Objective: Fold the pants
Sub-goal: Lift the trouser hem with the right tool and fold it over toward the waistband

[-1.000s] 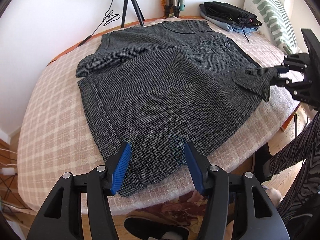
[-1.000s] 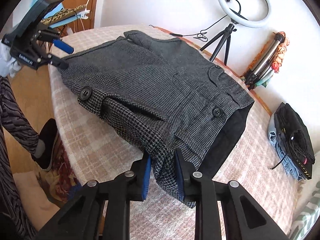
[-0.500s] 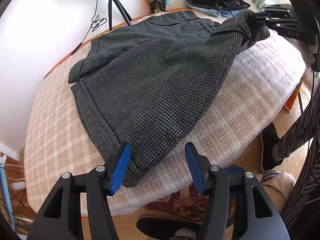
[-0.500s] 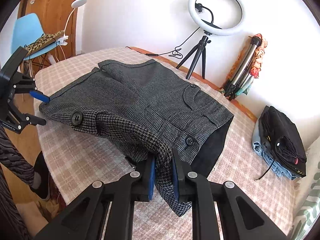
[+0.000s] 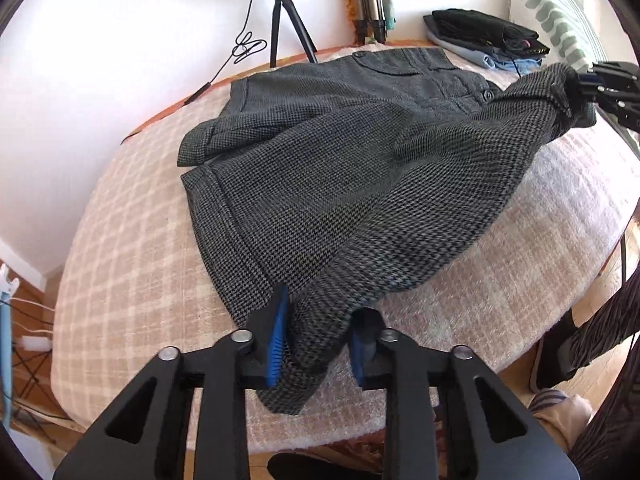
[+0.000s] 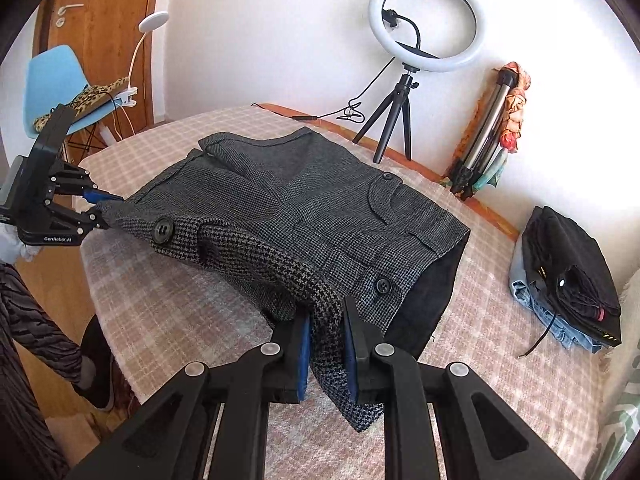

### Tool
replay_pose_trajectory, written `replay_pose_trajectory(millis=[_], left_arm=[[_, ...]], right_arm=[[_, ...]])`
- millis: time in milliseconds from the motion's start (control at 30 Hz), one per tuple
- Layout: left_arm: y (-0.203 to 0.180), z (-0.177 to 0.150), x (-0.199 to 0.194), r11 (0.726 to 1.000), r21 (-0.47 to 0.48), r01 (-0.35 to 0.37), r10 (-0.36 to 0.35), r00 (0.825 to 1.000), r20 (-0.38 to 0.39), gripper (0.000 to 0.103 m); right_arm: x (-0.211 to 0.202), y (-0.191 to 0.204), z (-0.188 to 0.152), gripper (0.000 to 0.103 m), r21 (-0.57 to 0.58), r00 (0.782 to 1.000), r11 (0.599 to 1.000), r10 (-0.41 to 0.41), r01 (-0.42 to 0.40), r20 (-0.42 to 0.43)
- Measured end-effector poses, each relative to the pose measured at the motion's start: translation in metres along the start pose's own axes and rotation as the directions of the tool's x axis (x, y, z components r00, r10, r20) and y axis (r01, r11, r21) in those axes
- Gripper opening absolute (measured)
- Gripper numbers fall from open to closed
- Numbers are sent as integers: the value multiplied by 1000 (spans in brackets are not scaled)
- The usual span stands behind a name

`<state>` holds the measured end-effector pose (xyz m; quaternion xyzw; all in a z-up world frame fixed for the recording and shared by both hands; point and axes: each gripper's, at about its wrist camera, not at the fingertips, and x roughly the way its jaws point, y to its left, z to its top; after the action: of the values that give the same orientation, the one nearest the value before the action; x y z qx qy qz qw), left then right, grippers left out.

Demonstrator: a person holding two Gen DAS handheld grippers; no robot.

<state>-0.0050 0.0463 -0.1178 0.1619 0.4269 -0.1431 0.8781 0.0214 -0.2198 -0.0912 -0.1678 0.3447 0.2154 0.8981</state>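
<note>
The dark grey houndstooth wool pants (image 5: pixel 340 168) lay mid-frame on the round table's pink checked cloth (image 5: pixel 132 248). The left gripper (image 5: pixel 318 344) pinched the hem corner at lower centre; the right gripper (image 6: pixel 326 354) clamped the lifted waistband edge.
</note>
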Motion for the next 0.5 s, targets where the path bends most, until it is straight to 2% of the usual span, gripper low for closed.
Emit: replay_pose_trajectory(millis=[100,267,500], left_arm=[[0,7,-7,999,6,-32,32,998,49,12],[11,21,-25,997,-72,-38,48,989,143,9],[23,54,-64,989,-140,-54,96,945,313,9]], right_arm=[[-1,4,-2,12,-8,1000,1000,-7,7,1],[-8,3,-4,12,18,1000,1000,-15,14,27],[-34,2,8,10,39,988,997,-75,71,131]])
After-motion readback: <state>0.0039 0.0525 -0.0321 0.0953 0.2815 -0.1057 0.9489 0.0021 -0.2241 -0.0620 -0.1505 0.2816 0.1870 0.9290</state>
